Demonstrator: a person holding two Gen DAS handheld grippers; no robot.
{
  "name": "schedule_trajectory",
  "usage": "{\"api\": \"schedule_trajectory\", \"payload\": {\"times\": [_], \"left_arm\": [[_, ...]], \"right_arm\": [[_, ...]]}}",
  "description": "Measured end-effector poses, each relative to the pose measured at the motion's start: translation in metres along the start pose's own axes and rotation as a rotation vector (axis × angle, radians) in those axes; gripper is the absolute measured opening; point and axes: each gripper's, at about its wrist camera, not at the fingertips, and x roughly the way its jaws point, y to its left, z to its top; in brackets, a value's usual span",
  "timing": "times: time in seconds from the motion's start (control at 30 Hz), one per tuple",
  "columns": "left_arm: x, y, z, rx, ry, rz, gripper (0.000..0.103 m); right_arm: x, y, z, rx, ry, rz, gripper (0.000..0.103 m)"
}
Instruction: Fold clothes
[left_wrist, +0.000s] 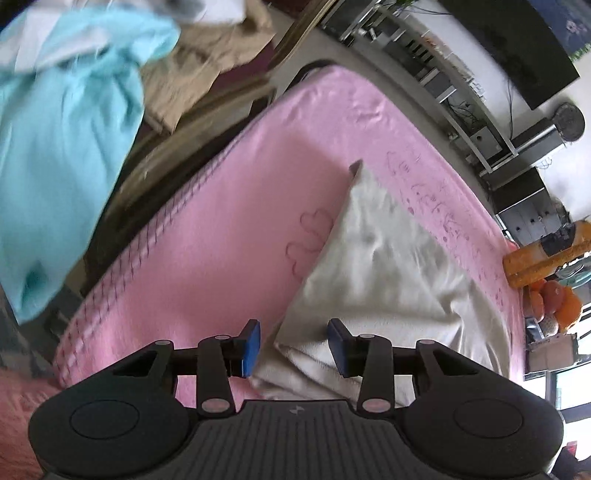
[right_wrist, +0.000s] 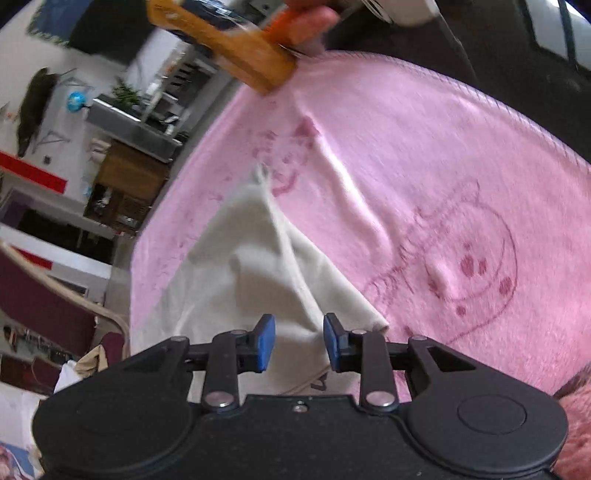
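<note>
While the cream garment (left_wrist: 384, 258) lies creased across the pink blanket (left_wrist: 229, 206) at lower centre of both views, we hold the left gripper (left_wrist: 294, 347) and right gripper (right_wrist: 299, 341) part-open over its near edge, gripping nothing, and should smooth it flat before folding.

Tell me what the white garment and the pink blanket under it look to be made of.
White garment: thin woven cloth, likely cotton, matte; it lies in soft creases with a flat hemmed edge. Pink blanket: plush fleece or terry by the look, fuzzy nap with a slight sheen, stitched border, printed cartoon outlines.
</note>
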Motion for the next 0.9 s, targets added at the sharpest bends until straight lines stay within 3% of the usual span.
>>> {"api": "schedule_trajectory", "payload": {"times": [0.17, 0.77, 0.9], "left_arm": [[0.003, 0.007, -0.001, -0.042, 0.019, -0.022, 0.039], [0.011, 0.029, 0.009, -0.308, 0.048, -0.200, 0.039], [0.001, 0.017, 0.012, -0.269, 0.028, -0.248, 0.039]], "right_arm": [[0.009, -0.005, -0.002, 0.039, 0.020, -0.037, 0.030], [0.012, -0.022, -0.001, 0.183, 0.032, 0.051, 0.038], [0.013, -0.023, -0.001, 0.197, 0.035, 0.059, 0.039]]}}
